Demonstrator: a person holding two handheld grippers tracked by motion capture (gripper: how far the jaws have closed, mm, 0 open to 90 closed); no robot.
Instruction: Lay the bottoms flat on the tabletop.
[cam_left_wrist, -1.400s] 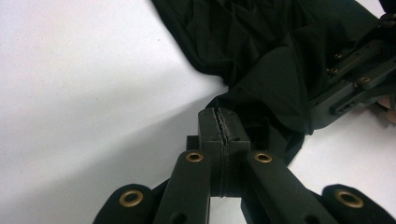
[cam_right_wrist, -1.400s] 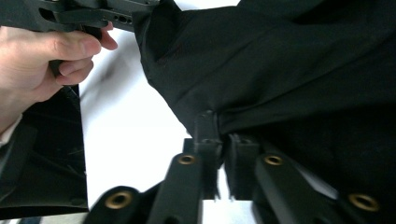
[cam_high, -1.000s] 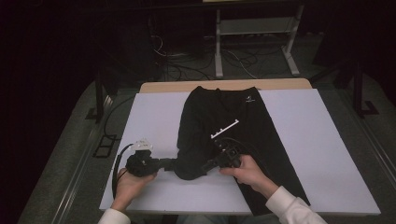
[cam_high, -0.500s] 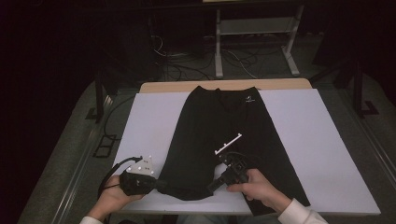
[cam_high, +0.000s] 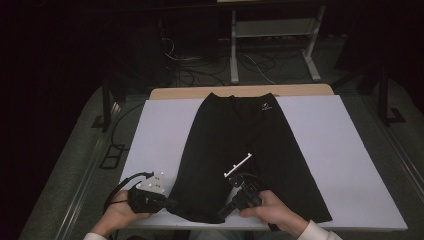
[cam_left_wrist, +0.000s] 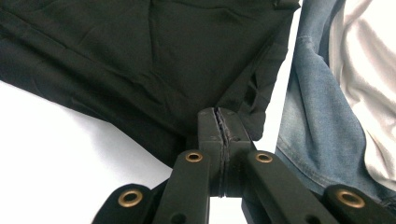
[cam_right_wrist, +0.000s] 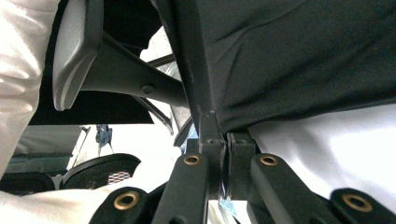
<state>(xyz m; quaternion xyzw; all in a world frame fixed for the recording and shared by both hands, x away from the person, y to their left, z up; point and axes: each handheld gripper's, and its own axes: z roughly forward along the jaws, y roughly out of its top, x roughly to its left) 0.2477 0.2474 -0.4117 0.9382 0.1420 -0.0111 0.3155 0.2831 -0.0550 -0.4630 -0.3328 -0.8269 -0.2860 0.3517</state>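
At the near left of the desk (cam_high: 150, 130), the left gripper (cam_high: 170, 204) sat in the person's left hand (cam_high: 117, 217), and most of its dark body merged with the dim surroundings — only its pale three-cornered plate stood out in the high view. Its tip met the near left corner of the black shorts (cam_high: 235, 150), but from above the contact itself was hard to make out. The left gripper view settled it: the jaws were pressed together on a pinch of the black cloth, which fanned away from the tip across the white desk top, while the person's blue jeans (cam_left_wrist: 308, 116) and a pale garment were cut off at the right edge.

The shorts lay flat down the middle of the desk, waistband at the far side with a small white logo (cam_high: 264, 105), legs running toward the near edge.

Further right, the right gripper (cam_high: 223, 214) rested on the near hem between the two legs, the right hand (cam_high: 272, 212) covering much of it. In the right gripper view its jaws were likewise clamped tight on a fold of the hem — the cloth rose steeply from the tip, and a grey chair base (cam_right_wrist: 74, 51) loomed, blurred, behind. A sleeve was cut off at the bottom edge.
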